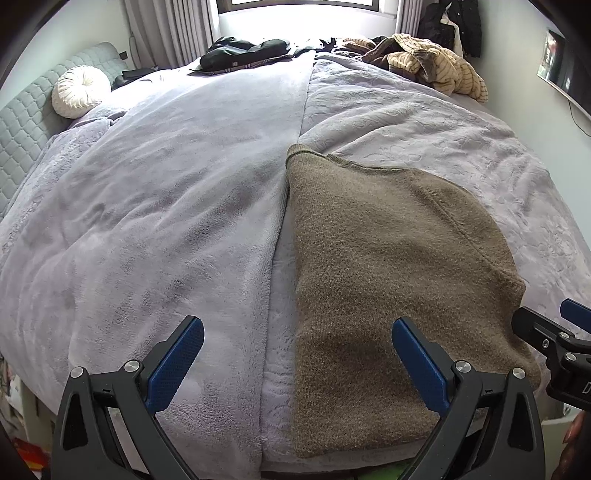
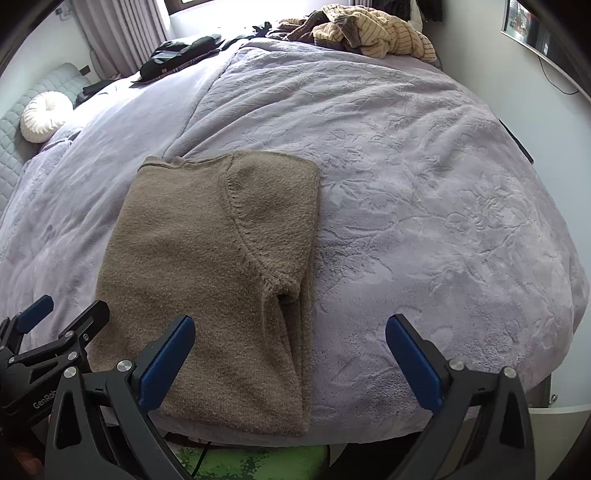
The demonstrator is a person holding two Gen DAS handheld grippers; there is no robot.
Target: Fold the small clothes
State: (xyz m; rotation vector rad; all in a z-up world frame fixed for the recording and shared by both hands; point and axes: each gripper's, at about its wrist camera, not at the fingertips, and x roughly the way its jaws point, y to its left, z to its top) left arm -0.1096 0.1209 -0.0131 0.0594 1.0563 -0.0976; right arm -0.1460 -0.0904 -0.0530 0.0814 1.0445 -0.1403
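Folded brown knit sweater (image 2: 218, 280) lies flat on the lilac fleece blanket (image 2: 424, 192), at the bed's near edge. Left gripper (image 1: 297, 363) hangs over the sweater's near left corner, jaws spread wide, gripping nothing. Right gripper (image 2: 290, 354) hangs over the sweater's near right edge, jaws fully apart, empty. Striped garments (image 2: 373, 31) are heaped well beyond the sweater.

A big bed (image 1: 184, 206) with a soft purple blanket (image 2: 424, 221) fills the room. A round white pillow (image 1: 79, 90) sits by the grey padded headboard (image 1: 26, 122). Bright light comes through the window (image 1: 303, 3) between grey curtains (image 1: 170, 29). The walls (image 1: 517, 74) are white.
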